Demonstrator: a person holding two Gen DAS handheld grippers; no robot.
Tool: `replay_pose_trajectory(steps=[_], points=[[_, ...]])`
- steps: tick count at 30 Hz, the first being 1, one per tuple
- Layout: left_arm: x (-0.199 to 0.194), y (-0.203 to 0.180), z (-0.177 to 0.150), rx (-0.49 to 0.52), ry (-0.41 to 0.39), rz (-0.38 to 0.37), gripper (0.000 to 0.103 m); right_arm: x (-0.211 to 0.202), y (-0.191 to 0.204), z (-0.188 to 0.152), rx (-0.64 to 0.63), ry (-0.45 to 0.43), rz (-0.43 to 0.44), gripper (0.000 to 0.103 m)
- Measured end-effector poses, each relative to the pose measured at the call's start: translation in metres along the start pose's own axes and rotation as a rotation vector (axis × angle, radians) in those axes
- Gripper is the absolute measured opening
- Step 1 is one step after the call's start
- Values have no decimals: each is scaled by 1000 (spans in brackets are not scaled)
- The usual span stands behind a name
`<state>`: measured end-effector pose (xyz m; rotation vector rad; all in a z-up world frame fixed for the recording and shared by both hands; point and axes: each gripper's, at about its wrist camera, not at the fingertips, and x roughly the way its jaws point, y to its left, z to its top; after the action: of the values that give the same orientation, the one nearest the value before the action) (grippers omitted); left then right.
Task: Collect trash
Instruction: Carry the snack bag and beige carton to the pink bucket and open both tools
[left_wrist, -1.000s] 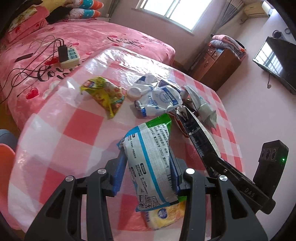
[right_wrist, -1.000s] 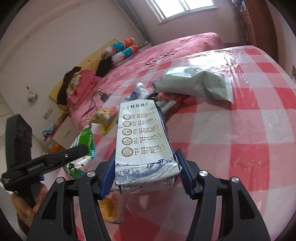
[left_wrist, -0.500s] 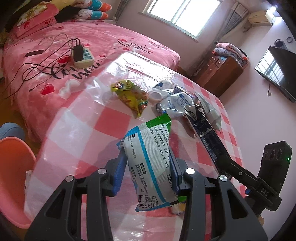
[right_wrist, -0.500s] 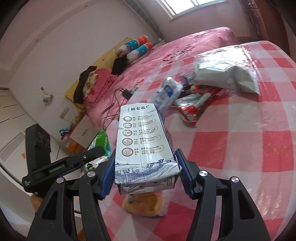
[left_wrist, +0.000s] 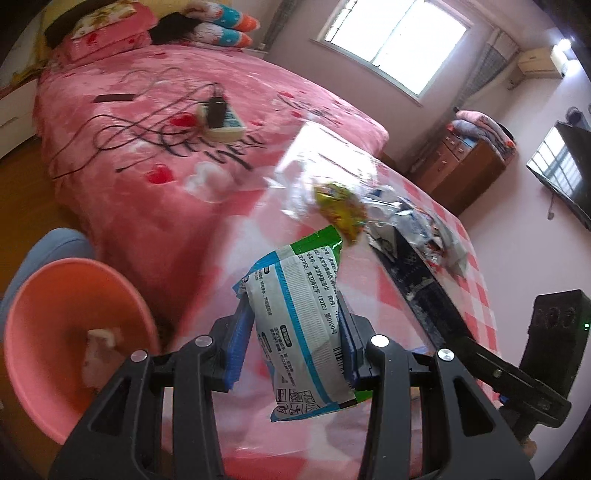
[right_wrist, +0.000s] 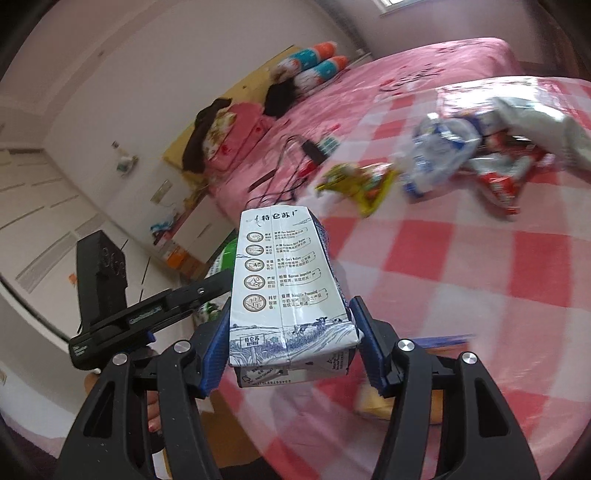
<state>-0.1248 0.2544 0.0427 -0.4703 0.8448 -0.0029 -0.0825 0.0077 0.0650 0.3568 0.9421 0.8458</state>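
Observation:
My left gripper (left_wrist: 291, 332) is shut on a white, blue and green snack packet (left_wrist: 301, 321), held above the table's left edge. A pink basin (left_wrist: 55, 325) with a small white scrap in it sits on the floor at lower left. My right gripper (right_wrist: 288, 325) is shut on a white and blue milk carton (right_wrist: 284, 291), also at the table's near left edge. On the checked table (right_wrist: 480, 266) lie a yellow wrapper (right_wrist: 354, 182), a white and blue bag (right_wrist: 436, 151), red wrappers (right_wrist: 498, 181) and a grey bag (right_wrist: 543, 125). The left gripper's body (right_wrist: 122, 317) shows at the left of the right wrist view.
A pink bed (left_wrist: 166, 155) with a power strip and cables (left_wrist: 218, 118) runs along the table's far side. A wooden cabinet (left_wrist: 465, 170) and a dark screen (left_wrist: 561, 166) stand at the right. A yellowish object (right_wrist: 373, 402) lies near the table's front edge.
Both grippers have swung left, away from the trash pile toward the table's edge, each keeping its item. The pink basin has come into the left wrist view.

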Motion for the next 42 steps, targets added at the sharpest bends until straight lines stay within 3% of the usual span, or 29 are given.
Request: replay_pose_trajectory(steps=[20, 21, 22, 24, 30, 42], points=[[-39, 163, -18, -234, -28, 226, 44, 118, 128, -10, -240, 215, 95, 62], [-38, 172, -20, -243, -21, 248, 47, 126, 131, -12, -245, 225, 99, 62], [-36, 178, -22, -251, -18, 267, 51, 135, 134, -15, -248, 240, 105, 69], [-37, 194, -28, -289, -35, 301, 70, 145, 134, -20, -233, 256, 79, 80], [-38, 209, -36, -275, -48, 384, 77, 132, 122, -24, -212, 201, 5, 84], [-36, 187, -37, -224, -53, 347, 83, 79, 87, -15, -148, 51, -111, 90]])
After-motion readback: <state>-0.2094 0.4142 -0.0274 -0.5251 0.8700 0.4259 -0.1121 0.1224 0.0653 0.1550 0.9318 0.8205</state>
